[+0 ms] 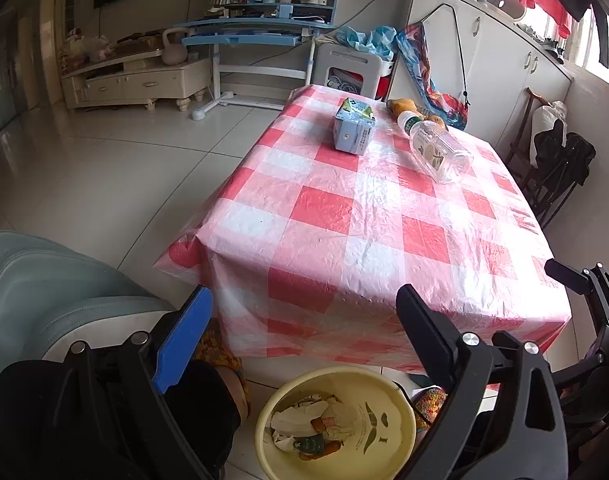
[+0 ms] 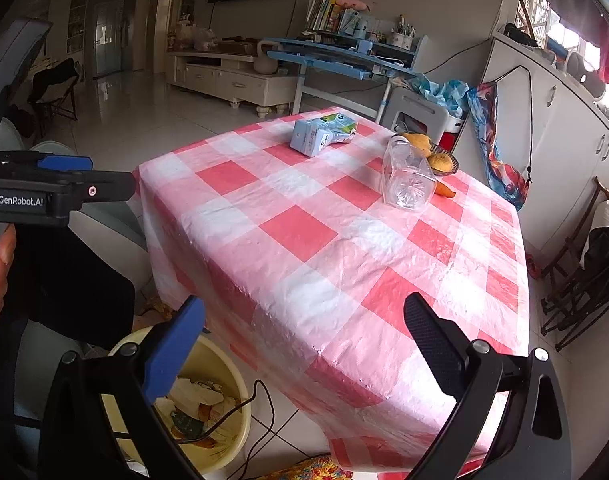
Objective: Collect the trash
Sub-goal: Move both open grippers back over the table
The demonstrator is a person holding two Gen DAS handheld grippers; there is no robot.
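Observation:
An empty clear plastic bottle (image 1: 438, 146) lies on its side on the red-checked table (image 1: 344, 216), beside a light blue carton (image 1: 354, 128). Both show in the right wrist view too, the bottle (image 2: 406, 176) and the carton (image 2: 320, 134). A yellow basin (image 1: 392, 392) with paper trash in it stands on the floor under the table's near edge; it also shows in the right wrist view (image 2: 224, 368). My left gripper (image 1: 304, 312) is open and empty above the basin. My right gripper (image 2: 304, 328) is open and empty over the table's near corner.
A small plate of yellow fruit (image 2: 436, 156) sits behind the bottle. A grey-green chair (image 1: 44, 280) stands at the left. A black cable (image 2: 256, 404) runs into the basin. Dark folding chairs (image 2: 584, 280) stand at the right by white cabinets (image 1: 504, 64).

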